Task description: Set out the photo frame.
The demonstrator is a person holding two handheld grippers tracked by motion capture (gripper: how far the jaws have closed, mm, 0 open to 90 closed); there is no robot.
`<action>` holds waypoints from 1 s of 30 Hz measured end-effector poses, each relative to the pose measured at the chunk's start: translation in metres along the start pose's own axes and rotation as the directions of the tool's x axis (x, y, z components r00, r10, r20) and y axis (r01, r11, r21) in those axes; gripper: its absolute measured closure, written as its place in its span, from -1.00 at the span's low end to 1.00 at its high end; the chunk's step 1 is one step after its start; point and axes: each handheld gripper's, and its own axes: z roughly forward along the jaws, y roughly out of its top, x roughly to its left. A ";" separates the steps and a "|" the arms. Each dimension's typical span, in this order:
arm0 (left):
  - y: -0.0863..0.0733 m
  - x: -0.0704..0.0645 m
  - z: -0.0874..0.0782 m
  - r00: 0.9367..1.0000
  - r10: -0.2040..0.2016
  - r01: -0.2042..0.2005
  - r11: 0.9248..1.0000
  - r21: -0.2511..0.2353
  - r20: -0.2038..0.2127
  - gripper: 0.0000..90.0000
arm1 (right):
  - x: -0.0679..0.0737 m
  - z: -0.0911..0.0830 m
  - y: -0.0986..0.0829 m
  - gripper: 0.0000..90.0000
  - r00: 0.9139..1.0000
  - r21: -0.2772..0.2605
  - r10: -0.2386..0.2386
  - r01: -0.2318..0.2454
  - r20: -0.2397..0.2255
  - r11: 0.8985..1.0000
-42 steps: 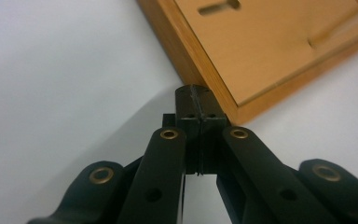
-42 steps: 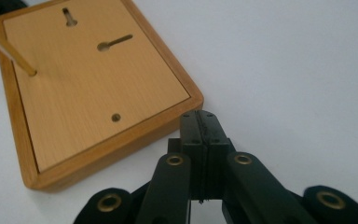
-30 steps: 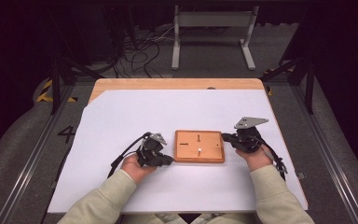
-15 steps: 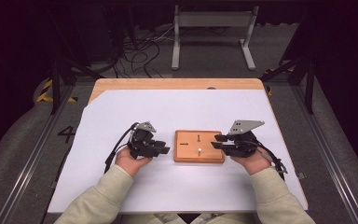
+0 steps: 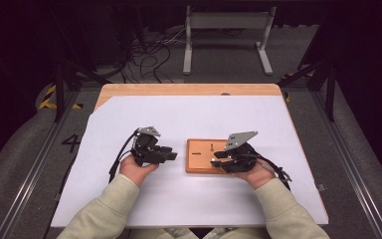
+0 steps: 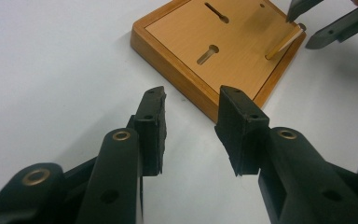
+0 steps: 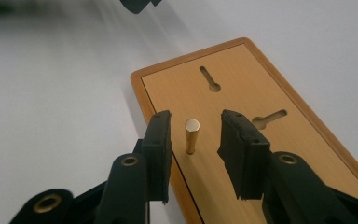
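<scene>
A flat wooden board (image 5: 201, 162) with two keyhole slots lies on the white table cover. A short brass peg (image 7: 191, 135) stands upright near one edge of the board (image 7: 261, 93). My right gripper (image 7: 195, 122) is open with a jaw on either side of the peg, neither touching it; from above it (image 5: 218, 158) reaches over the board's right part. My left gripper (image 6: 193, 100) is open and empty, a little off the board's (image 6: 223, 51) left edge on the bare cover. In the left gripper view the peg (image 6: 283, 43) leans between the right gripper's fingertips (image 6: 335, 25).
The white cover (image 5: 194, 119) spreads over a wooden table whose far edge (image 5: 189, 89) shows behind it. Beyond the table are cables and a metal stand (image 5: 226, 22) on the floor. Rails run along both sides.
My right gripper has moved left over the board and now brackets the peg. My left gripper has drawn back to the left, away from the board's edge.
</scene>
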 end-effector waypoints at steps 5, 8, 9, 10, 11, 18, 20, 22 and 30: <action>-0.001 0.001 0.000 1.000 -0.002 0.002 1.000 0.014 0.002 0.38 | -0.001 0.014 -0.001 0.50 1.000 0.023 -0.007 0.007 -0.015 1.000; -0.001 0.001 -0.001 1.000 -0.008 0.008 1.000 0.015 -0.001 0.36 | -0.002 0.020 -0.002 0.57 1.000 0.030 -0.013 0.013 -0.017 0.999; -0.001 0.001 -0.001 1.000 -0.011 0.011 1.000 0.020 0.000 0.36 | -0.001 0.021 -0.002 0.60 1.000 0.036 -0.017 0.018 -0.015 0.999; -0.001 0.001 0.000 1.000 -0.016 0.016 1.000 0.024 -0.001 0.39 | -0.001 0.022 -0.002 0.65 1.000 0.039 -0.024 0.024 -0.012 0.999; -0.001 0.001 0.000 1.000 -0.016 0.016 1.000 0.024 -0.001 0.40 | -0.001 0.022 -0.002 0.65 1.000 0.039 -0.024 0.024 -0.012 0.999; 0.001 0.001 0.002 0.999 -0.035 0.035 0.999 0.030 0.016 0.39 | 0.006 0.022 -0.001 0.85 0.996 0.057 -0.088 0.086 0.035 0.995; 0.005 -0.002 0.003 1.000 -0.007 0.007 0.999 0.043 -0.004 0.37 | 0.008 0.022 -0.002 0.85 0.995 0.057 -0.094 0.092 0.040 0.994; 0.006 -0.004 0.003 1.000 0.004 -0.004 0.999 0.039 -0.005 0.31 | 0.010 0.023 -0.002 0.85 0.993 0.055 -0.102 0.099 0.059 0.994; 0.013 -0.011 0.011 0.999 0.033 -0.034 0.999 0.041 0.010 0.12 | 0.021 0.021 -0.009 0.85 0.979 0.022 -0.174 0.173 0.107 0.985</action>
